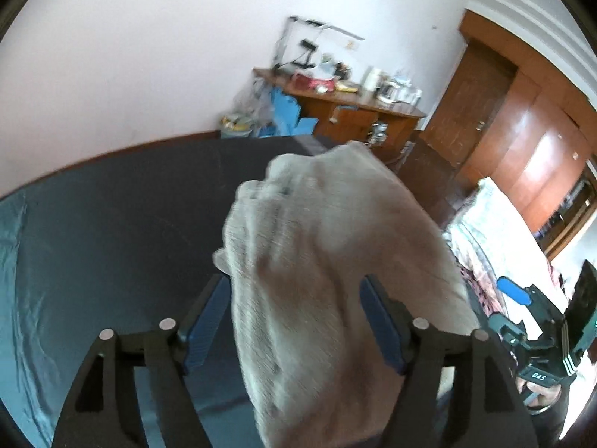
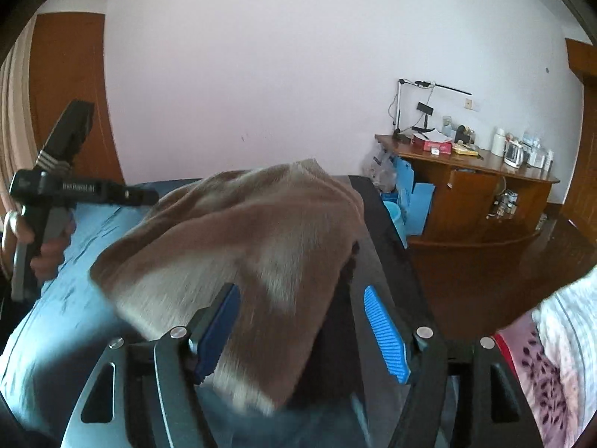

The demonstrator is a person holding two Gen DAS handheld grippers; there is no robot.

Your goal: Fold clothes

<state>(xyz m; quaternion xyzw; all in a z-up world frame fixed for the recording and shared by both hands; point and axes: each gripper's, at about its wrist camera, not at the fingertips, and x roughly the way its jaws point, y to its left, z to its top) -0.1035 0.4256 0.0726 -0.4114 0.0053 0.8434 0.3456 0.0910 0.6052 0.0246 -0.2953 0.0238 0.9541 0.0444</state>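
Observation:
A beige knitted garment (image 1: 328, 242) hangs blurred between the spread blue pads of my left gripper (image 1: 294, 283), over a dark mat (image 1: 130, 205); neither pad clearly presses on it. In the right wrist view the same garment (image 2: 231, 231) drapes over the left pad of my right gripper (image 2: 301, 289), and a clear gap separates it from the right pad (image 2: 384, 336). Both grippers stand open. The right gripper's body (image 1: 541, 336) shows at the right edge of the left wrist view. A hand holds the left gripper (image 2: 56, 186) at far left in the right wrist view.
The dark mat lies on a blue sheet (image 1: 22, 298). A cluttered wooden desk (image 2: 466, 179) stands against the white wall beyond the mat's far end. Floral bedding (image 2: 559, 354) lies to the right, above a dark wooden floor (image 2: 485, 261). Wooden wardrobe doors (image 1: 522, 130) fill the far right.

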